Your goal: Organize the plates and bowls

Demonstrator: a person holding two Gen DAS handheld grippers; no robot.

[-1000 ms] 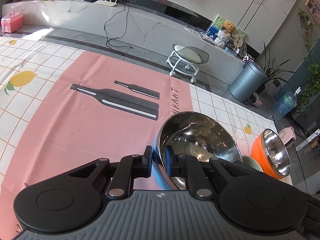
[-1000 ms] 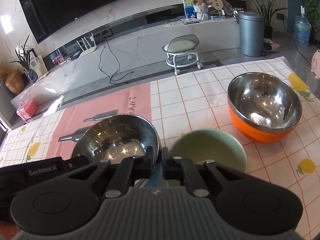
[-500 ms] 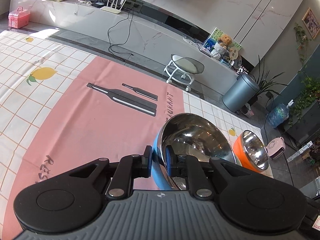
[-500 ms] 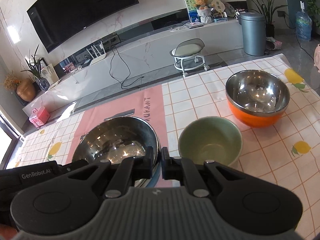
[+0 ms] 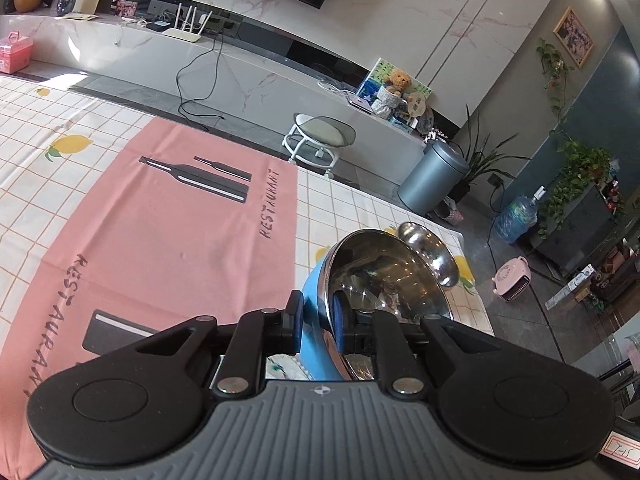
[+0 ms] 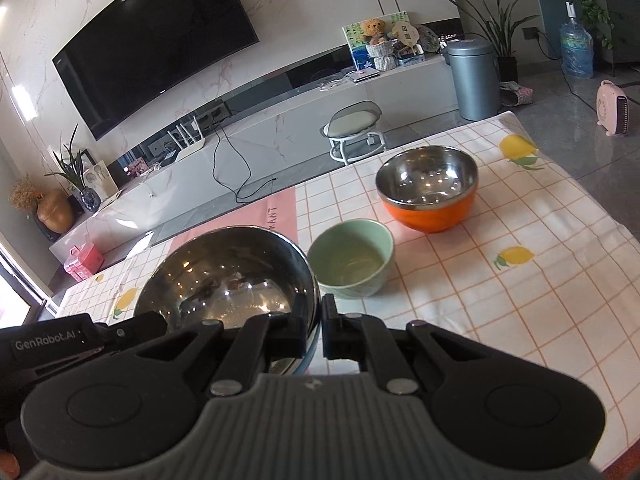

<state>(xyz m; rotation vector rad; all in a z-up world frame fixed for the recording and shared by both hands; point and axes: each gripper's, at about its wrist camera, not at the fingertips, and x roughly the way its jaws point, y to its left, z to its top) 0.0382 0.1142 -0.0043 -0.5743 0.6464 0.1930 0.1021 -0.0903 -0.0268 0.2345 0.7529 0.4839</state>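
The left gripper (image 5: 318, 326) and right gripper (image 6: 315, 330) each pinch the rim of the blue steel-lined bowl (image 6: 228, 280) between their fingers, holding it above the worktop (image 6: 520, 304). At 1 o'clock sit the green bowl (image 6: 352, 258) and, beyond it, the orange bowl (image 6: 428, 192).

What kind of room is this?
Most likely a home living room: a big wall television, a long marble media console with a teddy bear, and potted plants beside a table with a lemon-print tablecloth.
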